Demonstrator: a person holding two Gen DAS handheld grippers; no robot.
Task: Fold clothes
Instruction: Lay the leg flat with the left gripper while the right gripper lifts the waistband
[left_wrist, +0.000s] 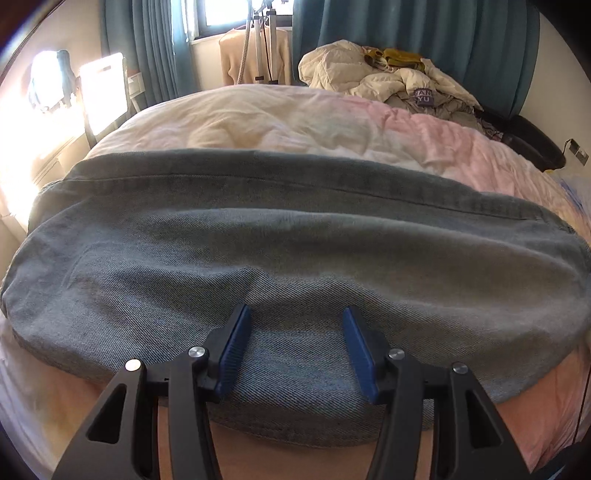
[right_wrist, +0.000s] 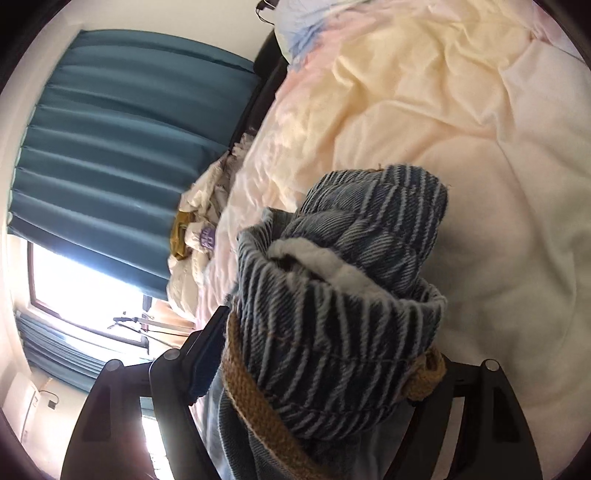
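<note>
Grey-blue jeans (left_wrist: 295, 251) lie flat across the near part of the bed in the left wrist view. My left gripper (left_wrist: 297, 321) is open, its blue pads resting just over the near edge of the denim. In the right wrist view my right gripper (right_wrist: 325, 332) is shut on a bunched end of the jeans (right_wrist: 340, 258), with striped denim weave, a white lining and a brown woven belt (right_wrist: 251, 391) showing. The bunch hides the right finger; the left finger (right_wrist: 207, 354) shows beside it.
The bed has a rumpled pink and cream duvet (left_wrist: 295, 118). A pile of cream and yellow clothes (left_wrist: 388, 77) lies at its far side. Teal curtains (right_wrist: 110, 166) and a bright window (right_wrist: 81, 291) stand behind. A chair (left_wrist: 103, 92) is at the left.
</note>
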